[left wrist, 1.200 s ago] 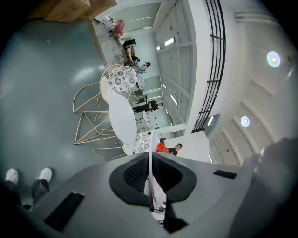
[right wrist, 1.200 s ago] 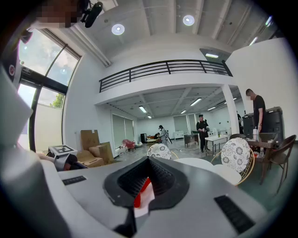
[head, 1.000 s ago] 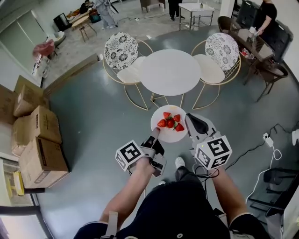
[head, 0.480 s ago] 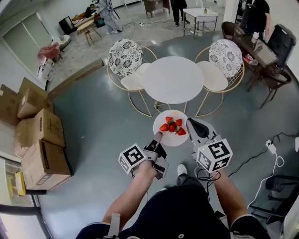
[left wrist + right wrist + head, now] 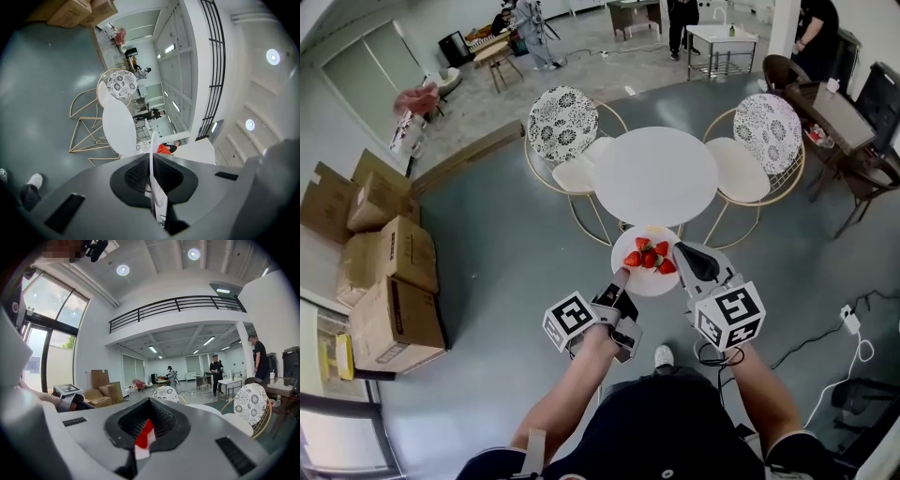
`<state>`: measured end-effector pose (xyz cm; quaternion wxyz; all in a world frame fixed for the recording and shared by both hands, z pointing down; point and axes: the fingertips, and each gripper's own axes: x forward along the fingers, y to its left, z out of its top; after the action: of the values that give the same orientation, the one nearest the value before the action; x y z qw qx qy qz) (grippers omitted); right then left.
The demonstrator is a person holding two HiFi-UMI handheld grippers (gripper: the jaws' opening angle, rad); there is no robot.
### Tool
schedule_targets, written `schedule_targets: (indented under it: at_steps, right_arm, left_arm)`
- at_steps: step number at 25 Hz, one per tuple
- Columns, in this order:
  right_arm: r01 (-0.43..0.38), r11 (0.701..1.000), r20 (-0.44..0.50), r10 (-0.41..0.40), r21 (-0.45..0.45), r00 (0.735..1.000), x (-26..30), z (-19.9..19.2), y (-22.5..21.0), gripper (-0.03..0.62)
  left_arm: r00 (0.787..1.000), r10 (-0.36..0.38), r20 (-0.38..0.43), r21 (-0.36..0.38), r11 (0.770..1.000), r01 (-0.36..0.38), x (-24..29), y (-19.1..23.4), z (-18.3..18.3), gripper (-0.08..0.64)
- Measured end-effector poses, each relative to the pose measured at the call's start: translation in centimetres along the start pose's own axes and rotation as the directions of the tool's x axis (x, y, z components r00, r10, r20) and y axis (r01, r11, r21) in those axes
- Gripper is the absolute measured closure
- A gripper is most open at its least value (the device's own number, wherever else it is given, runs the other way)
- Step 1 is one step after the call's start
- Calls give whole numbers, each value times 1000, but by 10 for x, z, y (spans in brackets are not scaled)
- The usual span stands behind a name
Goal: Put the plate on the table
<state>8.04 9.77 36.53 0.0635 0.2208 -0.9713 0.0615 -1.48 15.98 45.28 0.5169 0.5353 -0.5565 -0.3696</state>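
Note:
A white plate (image 5: 645,277) with several red strawberries (image 5: 649,255) hangs in the air just short of the round white table (image 5: 654,176). My left gripper (image 5: 620,277) is shut on the plate's near left rim. My right gripper (image 5: 679,249) is shut on its right rim. In the left gripper view the plate (image 5: 152,157) shows edge-on, pinched between the jaws of the left gripper (image 5: 152,174), with the table (image 5: 117,126) ahead. The right gripper view shows a strip of white plate and a red strawberry (image 5: 144,434) in the right gripper (image 5: 140,442).
Two chairs with patterned backs flank the table, one on the left (image 5: 564,127) and one on the right (image 5: 766,122). Cardboard boxes (image 5: 389,281) are stacked at the far left. A cable (image 5: 825,333) runs over the grey floor at the right. People stand by desks at the back.
The plate, still held by both grippers, has come closer to the round table, whose near edge now lies just beyond the plate. The grip of each gripper is unchanged.

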Motion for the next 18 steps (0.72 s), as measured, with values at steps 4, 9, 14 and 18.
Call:
schedule_targets:
  at_steps: [4, 9, 14, 18]
  right_arm:
    - [-34, 999, -3, 34, -11, 999, 5, -1, -19, 588]
    - [-65, 998, -2, 65, 1, 998, 11, -2, -40, 588]
    - [-73, 997, 12, 73, 11, 997, 20, 2, -56, 588]
    - [-71, 997, 16, 71, 18, 997, 30, 5, -66, 588]
  left_arm:
    - [999, 14, 36, 3, 1000, -14, 17, -2, 0, 546]
    - [997, 27, 70, -1, 1000, -27, 33, -5, 0, 546]
    - [996, 35, 77, -3, 999, -35, 47, -7, 2, 546]
    - [997, 39, 71, -4, 999, -39, 59, -7, 6, 546]
